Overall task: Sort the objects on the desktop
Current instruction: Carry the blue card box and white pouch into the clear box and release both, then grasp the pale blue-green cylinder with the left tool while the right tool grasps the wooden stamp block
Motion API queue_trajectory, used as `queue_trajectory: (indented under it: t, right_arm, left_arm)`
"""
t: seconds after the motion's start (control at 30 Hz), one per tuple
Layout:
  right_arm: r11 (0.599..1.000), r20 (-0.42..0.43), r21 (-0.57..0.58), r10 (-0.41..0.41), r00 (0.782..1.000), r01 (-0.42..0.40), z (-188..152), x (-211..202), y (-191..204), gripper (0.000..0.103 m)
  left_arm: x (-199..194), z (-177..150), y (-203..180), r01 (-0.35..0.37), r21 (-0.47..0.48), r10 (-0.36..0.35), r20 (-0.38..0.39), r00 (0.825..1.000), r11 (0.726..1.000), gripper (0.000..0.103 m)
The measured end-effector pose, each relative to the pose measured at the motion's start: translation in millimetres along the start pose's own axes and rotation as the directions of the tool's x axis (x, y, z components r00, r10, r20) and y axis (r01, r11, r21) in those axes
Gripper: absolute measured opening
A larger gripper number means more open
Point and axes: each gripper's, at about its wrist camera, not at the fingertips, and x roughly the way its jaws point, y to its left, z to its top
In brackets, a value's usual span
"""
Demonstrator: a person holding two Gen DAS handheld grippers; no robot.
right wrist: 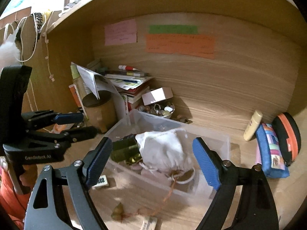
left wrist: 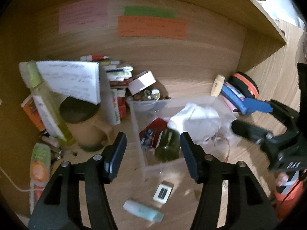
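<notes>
A clear plastic bin [left wrist: 137, 126] [right wrist: 122, 121] stands on the wooden desk. In it lie a white cloth pouch [left wrist: 193, 117] [right wrist: 165, 149], a dark green bottle [left wrist: 167, 145] [right wrist: 124, 149] and a red card pack [left wrist: 153, 132]. My left gripper [left wrist: 152, 153] [right wrist: 89, 124] hangs open above the bin's near-left corner, nothing between its pads. My right gripper [right wrist: 152, 153] [left wrist: 237, 117] is open over the pouch, not touching it. On the desk in front of the bin lie a small battery pack [left wrist: 162, 192], a pale teal tube [left wrist: 143, 211] and a brown cord with a tassel [right wrist: 119, 213].
Left of the bin stand a lidded tan mug [left wrist: 82, 115], a tall green bottle [left wrist: 48, 105] and a leaning pile of books [right wrist: 130, 84]. Behind it is a bowl of trinkets [right wrist: 163, 111]. At right lie a cream tube [right wrist: 253, 124], a blue pencil case [right wrist: 268, 149] and an orange-black case [right wrist: 287, 134].
</notes>
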Motion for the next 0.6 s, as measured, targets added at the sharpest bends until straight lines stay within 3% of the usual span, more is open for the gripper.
queue_trajectory:
  t: [0.2, 0.43, 0.6]
  right_arm:
    - [1.0, -0.018, 0.008, -0.027, 0.999, 0.027, -21.2, -19.4, -7.0, 0.084]
    - [0.996, -0.112, 0.019, -0.08, 0.99, 0.083, -60.1, -20.4, -18.9, 0.085]
    - [0.995, -0.197, 0.085, -0.034, 0.98, 0.052, -87.2, -9.2, -28.1, 0.085]
  left_arm:
    - [-0.6, -25.6, 16.6, -0.036, -0.019, 0.035, -0.073, 0.997, 0.999, 0.058]
    - [11.4, -66.1, 30.8, -0.049, -0.024, 0.043, -0.208, 0.977, 0.999, 0.058]
    - [18.0, -90.3, 27.5, -0.01, -0.02, 0.004, -0.279, 0.96, 1.0, 0.058]
